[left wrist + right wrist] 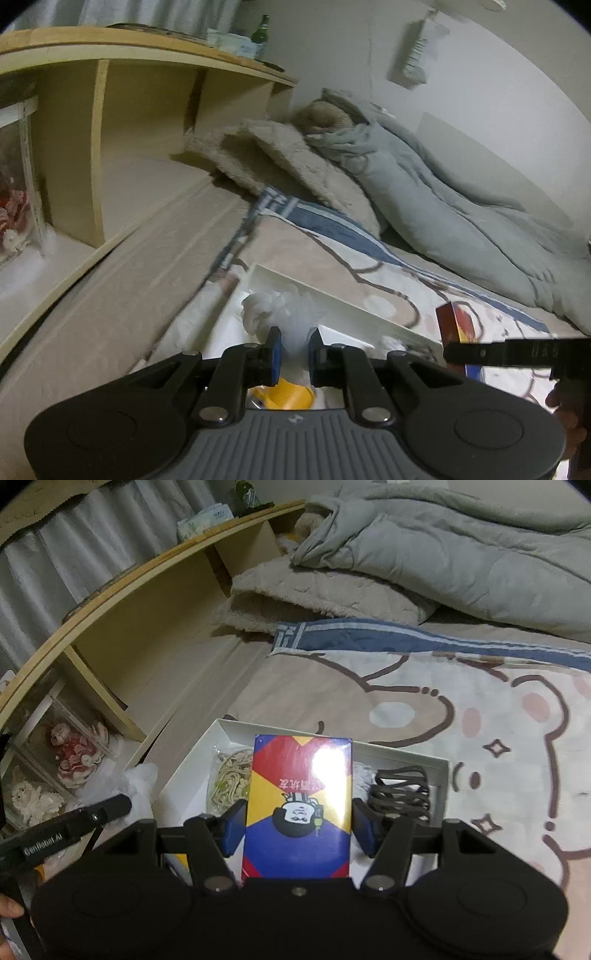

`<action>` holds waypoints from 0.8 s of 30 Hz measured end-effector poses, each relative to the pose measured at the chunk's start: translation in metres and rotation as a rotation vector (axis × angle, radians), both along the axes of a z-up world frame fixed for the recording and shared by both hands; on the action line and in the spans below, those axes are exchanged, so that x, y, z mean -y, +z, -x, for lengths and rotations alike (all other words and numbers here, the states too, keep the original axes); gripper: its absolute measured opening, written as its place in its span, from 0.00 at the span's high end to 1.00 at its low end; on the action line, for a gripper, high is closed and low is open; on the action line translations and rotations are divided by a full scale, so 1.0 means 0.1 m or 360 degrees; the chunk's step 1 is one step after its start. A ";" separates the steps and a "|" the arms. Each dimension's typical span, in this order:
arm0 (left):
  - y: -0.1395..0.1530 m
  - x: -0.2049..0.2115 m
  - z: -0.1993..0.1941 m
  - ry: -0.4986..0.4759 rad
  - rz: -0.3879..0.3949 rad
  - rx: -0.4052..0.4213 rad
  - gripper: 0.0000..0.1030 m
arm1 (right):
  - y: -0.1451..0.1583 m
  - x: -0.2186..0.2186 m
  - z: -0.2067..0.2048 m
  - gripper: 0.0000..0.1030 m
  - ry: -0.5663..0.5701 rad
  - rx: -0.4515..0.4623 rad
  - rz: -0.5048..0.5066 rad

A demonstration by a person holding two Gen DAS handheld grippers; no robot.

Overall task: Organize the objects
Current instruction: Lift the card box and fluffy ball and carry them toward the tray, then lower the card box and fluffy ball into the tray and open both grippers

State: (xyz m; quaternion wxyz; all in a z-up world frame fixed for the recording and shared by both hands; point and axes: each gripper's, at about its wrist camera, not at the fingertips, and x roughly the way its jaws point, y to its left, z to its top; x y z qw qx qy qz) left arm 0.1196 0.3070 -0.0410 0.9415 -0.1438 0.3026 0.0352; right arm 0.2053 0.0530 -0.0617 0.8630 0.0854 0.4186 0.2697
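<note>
Bedding with a bear print (461,709) lay under a white tray (406,755). The right gripper (298,821) had its fingers pressed against both sides of a red, yellow and blue box (299,805), held above the tray. The left gripper (294,349), narrowly parted, pinched a white mesh puff (284,314) over the tray's left edge (332,295)

the left wrist view sits low and close over the near left corner of the shallow white rectangular tray (332,306), facing along the bed toward the far wooden shelf (147,122). the right wrist view looks down from higher on the same tray (406,755), sharing the grey crumpled quilt (461,561) beyond.
</note>
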 end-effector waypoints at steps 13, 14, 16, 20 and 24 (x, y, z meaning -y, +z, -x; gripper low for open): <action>-0.30 0.05 -0.34 0.0003 -0.0432 -0.0198 0.44 | -0.29 -0.31 -0.42 0.41 0.0026 -0.0088 -0.0017; -0.30 0.04 -0.33 0.0016 -0.0439 -0.0194 0.42 | -0.30 -0.32 -0.45 0.41 0.0015 -0.0099 -0.0034; -0.31 -0.01 -0.30 0.0022 -0.0415 -0.0205 0.42 | -0.33 -0.40 -0.50 0.41 0.0002 -0.0115 -0.0051; -0.30 -0.07 -0.24 0.0034 -0.0352 -0.0234 0.42 | -0.40 -0.55 -0.58 0.40 -0.0032 -0.0110 -0.0068; -0.26 -0.03 -0.21 -0.0008 -0.0327 -0.0246 0.42 | -0.44 -0.62 -0.58 0.18 -0.0098 -0.0079 0.0009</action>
